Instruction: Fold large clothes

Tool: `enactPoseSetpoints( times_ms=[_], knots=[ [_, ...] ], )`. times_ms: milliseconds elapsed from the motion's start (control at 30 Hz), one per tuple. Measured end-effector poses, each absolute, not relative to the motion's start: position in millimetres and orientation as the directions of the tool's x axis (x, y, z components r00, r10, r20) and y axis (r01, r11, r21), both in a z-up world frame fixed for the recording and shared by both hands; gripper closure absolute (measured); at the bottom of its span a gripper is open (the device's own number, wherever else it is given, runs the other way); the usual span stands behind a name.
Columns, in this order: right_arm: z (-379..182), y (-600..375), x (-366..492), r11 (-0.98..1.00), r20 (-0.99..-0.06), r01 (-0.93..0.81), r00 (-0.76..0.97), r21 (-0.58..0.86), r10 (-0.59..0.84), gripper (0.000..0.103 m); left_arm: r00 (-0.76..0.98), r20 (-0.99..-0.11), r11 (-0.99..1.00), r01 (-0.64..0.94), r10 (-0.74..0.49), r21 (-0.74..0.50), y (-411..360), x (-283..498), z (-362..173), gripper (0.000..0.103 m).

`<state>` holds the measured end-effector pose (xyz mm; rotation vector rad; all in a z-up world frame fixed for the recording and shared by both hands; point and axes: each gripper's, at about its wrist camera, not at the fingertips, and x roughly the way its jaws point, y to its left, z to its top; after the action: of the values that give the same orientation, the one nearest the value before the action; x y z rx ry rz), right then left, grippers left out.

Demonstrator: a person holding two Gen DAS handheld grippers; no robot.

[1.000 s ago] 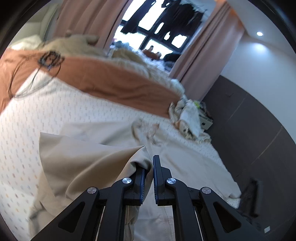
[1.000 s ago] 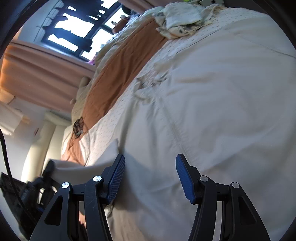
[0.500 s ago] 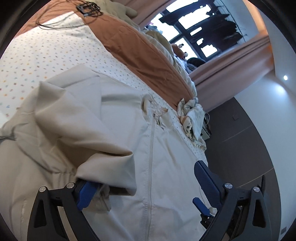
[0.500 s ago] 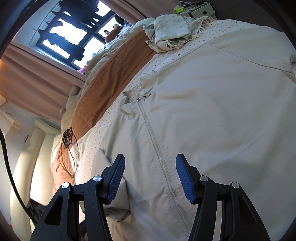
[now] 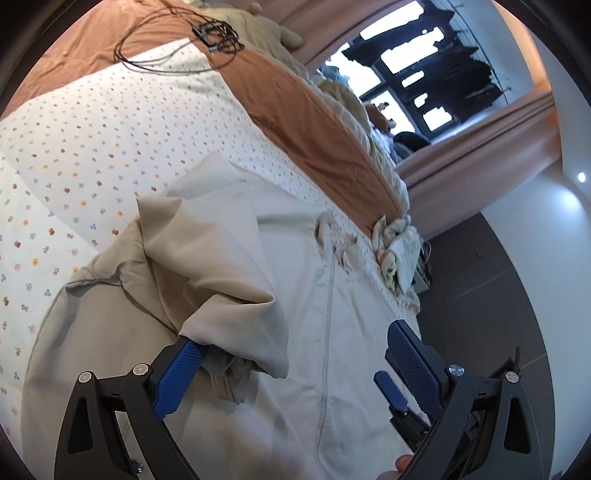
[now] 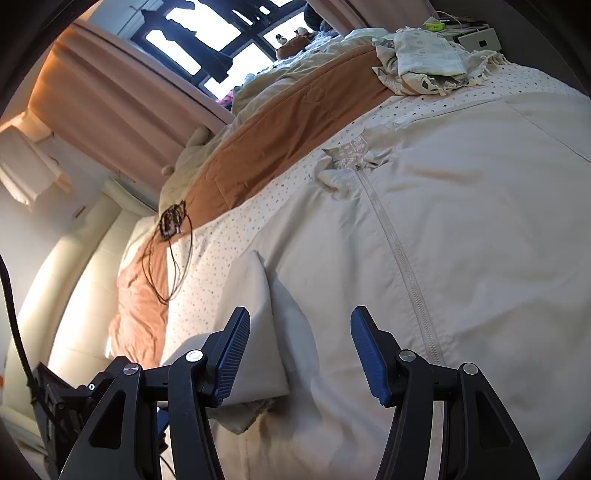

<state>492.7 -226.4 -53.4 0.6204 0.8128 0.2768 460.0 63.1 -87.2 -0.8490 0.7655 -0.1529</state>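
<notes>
A large beige zip jacket point(image 5: 362, 295) lies spread front-up on the bed, its zip point(image 6: 402, 266) running down the middle. One sleeve point(image 5: 221, 266) is folded in over the jacket's body. Its loose end drapes over the left finger of my left gripper point(image 5: 295, 336), which stands wide open with no pad pressing on cloth. My right gripper point(image 6: 300, 314) hovers over the jacket point(image 6: 461, 221) beside the folded sleeve point(image 6: 255, 332). Its jaws stand partly apart with nothing between them.
The jacket rests on a white flower-dotted sheet point(image 5: 74, 147). Beyond lie an orange blanket point(image 5: 303, 110) with a coiled black cable point(image 5: 214, 29), and a pile of pale laundry point(image 6: 424, 62) at the bed's far corner. Curtains and a window stand behind; dark floor point(image 5: 498, 295) runs beside the bed.
My left gripper was shut on the sleeve's end, then opened wide and let it go. The sleeve now lies across the jacket. Both views have rolled and shifted along the jacket.
</notes>
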Motion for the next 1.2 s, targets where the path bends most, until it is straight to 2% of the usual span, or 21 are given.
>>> enactPoseSetpoints(
  times_ms=[100, 233, 433, 533, 667, 767, 933, 967, 1033, 1100, 1200],
  knots=[
    [-54.6, -227.3, 492.0, 0.799, -0.605, 0.027, 0.669, 0.601, 0.432, 0.045, 0.68, -0.58, 0.639, -0.209, -0.449, -0.74, 54.8, 465.9, -107.1, 0.006],
    [-47.3, -244.4, 489.3, 0.796, -0.591, 0.058, 0.703, 0.602, 0.395, 0.045, 0.625, -0.565, 0.592, -0.195, -0.539, -0.782, 38.0, 473.0, -119.8, 0.006],
    [-33.8, -275.2, 481.1, 0.774, -0.559, 0.104, 0.751, 0.625, 0.351, 0.045, 0.63, -0.569, 0.606, -0.19, -0.528, -0.773, 33.7, 458.4, -102.1, 0.004],
    [-27.3, -275.0, 476.9, 0.774, -0.543, 0.084, 0.76, 0.628, 0.358, 0.045, 0.702, -0.541, 0.612, -0.188, -0.463, -0.768, 52.7, 439.9, -75.9, 0.002],
    [-21.2, -247.2, 475.6, 0.798, -0.533, -0.012, 0.738, 0.602, 0.413, 0.045, 0.784, -0.546, 0.634, -0.267, -0.295, -0.726, 85.7, 415.7, -52.8, 0.001],
    [-20.7, -217.0, 475.3, 0.811, -0.53, -0.108, 0.706, 0.575, 0.47, 0.045, 0.8, -0.573, 0.624, -0.358, -0.178, -0.694, 110.4, 404.0, -51.2, 0.001],
    [-35.2, -159.7, 481.3, 0.848, -0.593, -0.232, 0.628, 0.476, 0.504, 0.045, 0.81, -0.578, 0.597, -0.416, -0.099, -0.686, 145.6, 397.1, -62.4, 0.001],
    [-38.2, -149.4, 481.8, 0.854, -0.604, -0.255, 0.616, 0.454, 0.505, 0.042, 0.806, -0.585, 0.6, -0.428, -0.084, -0.676, 150.4, 398.0, -65.0, 0.001],
    [-44.0, -130.6, 483.1, 0.857, -0.622, -0.299, 0.592, 0.421, 0.512, 0.022, 0.788, -0.612, 0.605, -0.455, -0.068, -0.653, 157.2, 404.1, -72.8, 0.002],
    [-47.3, -117.0, 481.6, 0.859, -0.62, -0.327, 0.596, 0.394, 0.511, 0.022, 0.784, -0.615, 0.605, -0.45, -0.086, -0.657, 164.8, 407.3, -82.2, 0.002],
    [-51.6, -103.4, 482.6, 0.854, -0.62, -0.348, 0.587, 0.387, 0.521, 0.021, 0.762, -0.644, 0.621, -0.471, -0.071, -0.626, 170.5, 410.1, -90.9, 0.01]
  ],
)
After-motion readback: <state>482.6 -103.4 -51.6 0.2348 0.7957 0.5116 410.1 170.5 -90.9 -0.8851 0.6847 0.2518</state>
